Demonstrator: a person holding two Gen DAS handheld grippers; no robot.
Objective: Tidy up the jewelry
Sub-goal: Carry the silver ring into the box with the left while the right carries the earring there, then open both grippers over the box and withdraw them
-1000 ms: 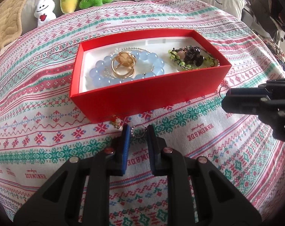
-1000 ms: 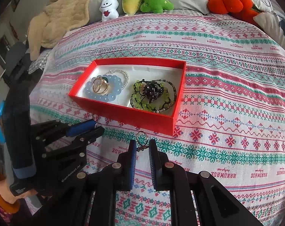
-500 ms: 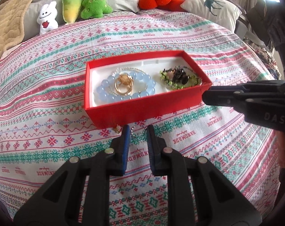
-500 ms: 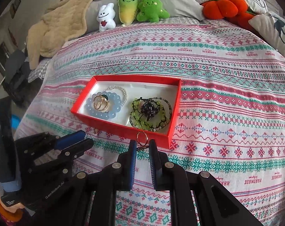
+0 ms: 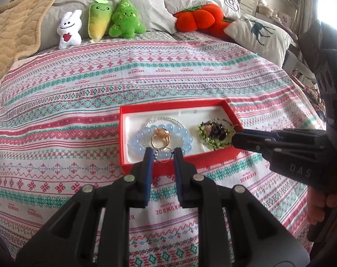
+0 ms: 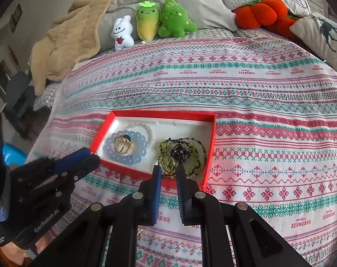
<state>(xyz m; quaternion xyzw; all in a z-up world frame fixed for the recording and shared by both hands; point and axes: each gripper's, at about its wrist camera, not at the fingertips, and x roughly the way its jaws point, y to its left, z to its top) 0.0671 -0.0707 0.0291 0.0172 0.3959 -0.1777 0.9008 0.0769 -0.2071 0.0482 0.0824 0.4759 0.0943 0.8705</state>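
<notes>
A red jewelry box [image 5: 159, 168] with a white lining lies on the patterned bedspread. In it are a blue bead bracelet [image 5: 138, 141] with gold rings [image 5: 160, 138] in its middle, and green and black beaded jewelry [image 5: 213, 133]. My left gripper [image 5: 163, 155] is shut on a thin hoop earring [image 5: 163, 155] above the box's near left part. My right gripper [image 6: 168, 166] is shut on a gold hoop earring [image 6: 168, 162] above the green jewelry [image 6: 190, 155]. The box [image 6: 209, 149] shows in both views.
Plush toys [image 5: 101, 22], an orange pumpkin cushion [image 5: 197, 19], pillows [image 5: 257, 31] and a beige blanket [image 5: 15, 35] line the far end of the bed. The bedspread [image 5: 79, 89] surrounds the box on all sides.
Both grippers have risen from the bedspread in front of the box, each with its hoop earring, and moved forward over the box.
</notes>
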